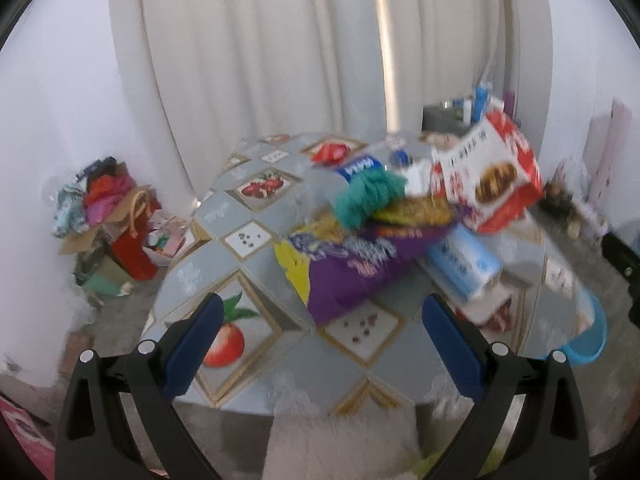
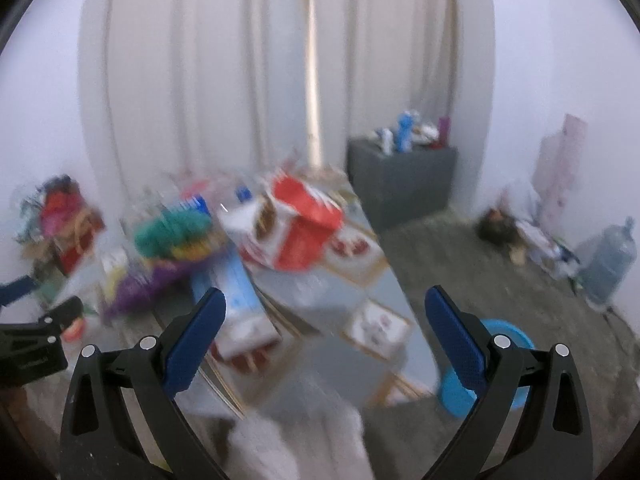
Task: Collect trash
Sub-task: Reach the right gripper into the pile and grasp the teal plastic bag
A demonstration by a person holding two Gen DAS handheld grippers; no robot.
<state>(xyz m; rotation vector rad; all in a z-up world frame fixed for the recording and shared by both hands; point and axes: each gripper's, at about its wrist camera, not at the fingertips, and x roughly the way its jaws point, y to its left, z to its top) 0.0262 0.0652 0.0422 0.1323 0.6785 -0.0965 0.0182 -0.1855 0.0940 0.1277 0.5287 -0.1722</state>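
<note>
A pile of trash lies on a low table (image 1: 224, 280) with a fruit-patterned cloth. It holds a purple snack bag (image 1: 352, 272), a red and white biscuit box (image 1: 492, 172), a teal crumpled cloth (image 1: 368, 196) and a light blue pack (image 1: 464, 264). My left gripper (image 1: 322, 320) is open and empty, just short of the purple bag. In the blurred right wrist view the same red box (image 2: 304, 228), teal cloth (image 2: 172, 228) and blue pack (image 2: 236, 296) show. My right gripper (image 2: 326, 312) is open and empty above the table's right part.
A blue plastic basin (image 2: 488, 376) sits on the floor right of the table. A grey cabinet (image 2: 400, 180) with bottles stands behind. Boxes and bags of clutter (image 1: 108, 216) lie at the left wall. A large water jug (image 2: 612, 260) stands far right. White curtains hang behind.
</note>
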